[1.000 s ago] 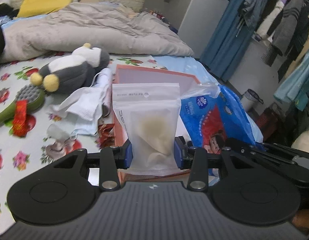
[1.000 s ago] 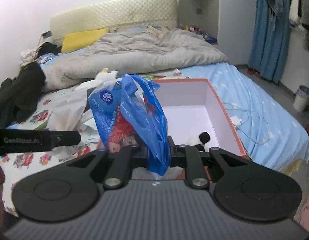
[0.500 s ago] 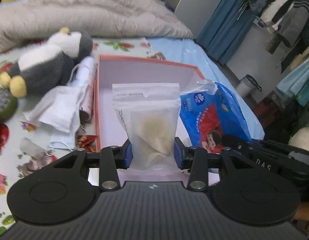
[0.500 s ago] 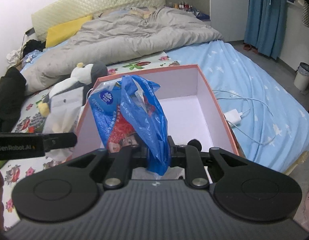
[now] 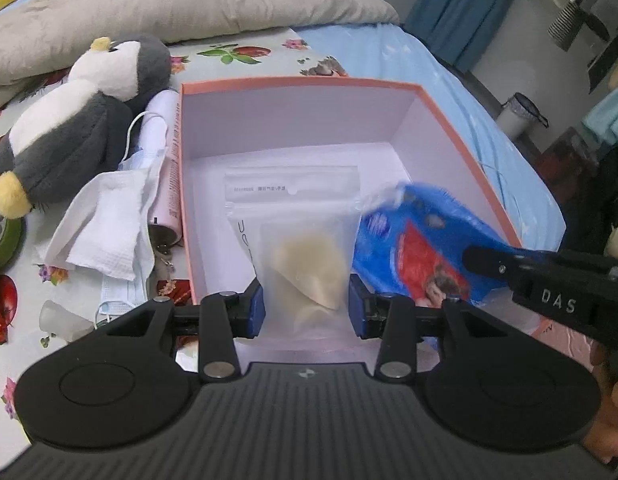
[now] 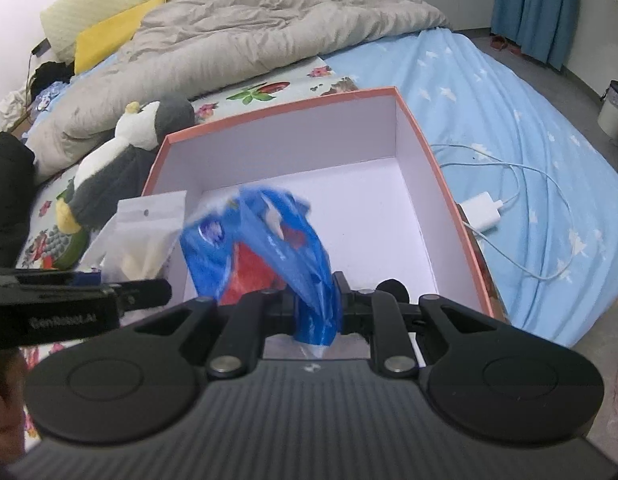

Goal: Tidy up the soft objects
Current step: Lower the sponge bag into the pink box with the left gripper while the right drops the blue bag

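My left gripper [image 5: 307, 306] is shut on a clear zip pouch [image 5: 297, 236] with a beige soft item inside, held over the near left part of the open orange box [image 5: 449, 120]. My right gripper [image 6: 316, 306] is shut on a blue and red plastic tissue pack [image 6: 265, 256], held over the box [image 6: 429, 156] beside the pouch [image 6: 149, 232]. The pack also shows in the left wrist view [image 5: 421, 248]. A small black item [image 6: 393, 289] lies in the box's near corner.
A penguin plush [image 5: 81, 120] lies left of the box, with white tissues [image 5: 105, 236], a face mask [image 5: 117, 300] and a pink tube [image 5: 169, 168] beside it. A white charger and cable [image 6: 489, 212] lie right of the box. A grey duvet [image 6: 249, 32] lies behind.
Both grippers have moved forward and tilted down over the box, carrying the pouch and the blue pack; the box interior now fills the views.
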Demonstrator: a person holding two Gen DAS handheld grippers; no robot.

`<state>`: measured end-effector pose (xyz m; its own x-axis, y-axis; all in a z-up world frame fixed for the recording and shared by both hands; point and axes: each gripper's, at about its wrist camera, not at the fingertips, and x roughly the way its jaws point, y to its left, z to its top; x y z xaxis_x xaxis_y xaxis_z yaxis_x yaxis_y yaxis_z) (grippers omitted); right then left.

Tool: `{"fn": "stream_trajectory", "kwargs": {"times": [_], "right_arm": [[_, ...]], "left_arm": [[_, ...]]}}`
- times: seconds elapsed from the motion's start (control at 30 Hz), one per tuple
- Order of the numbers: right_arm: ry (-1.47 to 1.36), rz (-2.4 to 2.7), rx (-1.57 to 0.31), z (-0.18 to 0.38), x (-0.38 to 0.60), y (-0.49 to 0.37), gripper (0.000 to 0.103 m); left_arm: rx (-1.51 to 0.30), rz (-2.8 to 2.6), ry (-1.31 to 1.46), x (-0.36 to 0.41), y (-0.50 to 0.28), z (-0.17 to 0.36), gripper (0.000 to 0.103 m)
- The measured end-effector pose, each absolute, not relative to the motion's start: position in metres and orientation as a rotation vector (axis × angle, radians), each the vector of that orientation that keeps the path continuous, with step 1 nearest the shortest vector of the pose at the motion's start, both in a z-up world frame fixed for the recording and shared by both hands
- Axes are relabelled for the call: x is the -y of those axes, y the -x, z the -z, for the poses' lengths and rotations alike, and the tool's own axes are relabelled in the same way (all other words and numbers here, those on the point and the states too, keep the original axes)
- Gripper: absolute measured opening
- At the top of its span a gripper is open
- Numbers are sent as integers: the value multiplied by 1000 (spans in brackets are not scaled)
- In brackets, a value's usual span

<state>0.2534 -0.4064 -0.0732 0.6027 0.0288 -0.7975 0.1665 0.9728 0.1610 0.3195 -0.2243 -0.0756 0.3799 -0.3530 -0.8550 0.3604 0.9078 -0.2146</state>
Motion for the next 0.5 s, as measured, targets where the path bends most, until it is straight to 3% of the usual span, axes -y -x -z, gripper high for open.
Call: {"fn": "stream_trajectory", "kwargs": {"times": [0.13,0.2,0.27,0.33,0.5], "right_arm": [[-218,76,-924,71,406,-252,20],[-226,70,-928,72,407,-254,23],[-234,69,-934,74,408,-254,28],[-234,70,-931,75,409,-253,40],[-247,81,-879,69,410,-241,41]], "left_arm": [[-1074,460,-34,228,-316,72,48],[-1056,454,-45,229,-314,69,62],[-1040,463,-39,228,-312,65,65],[-1032,467,-28,226,-309,63,65],[-980,478,-64,225,-294,54,65]]}}
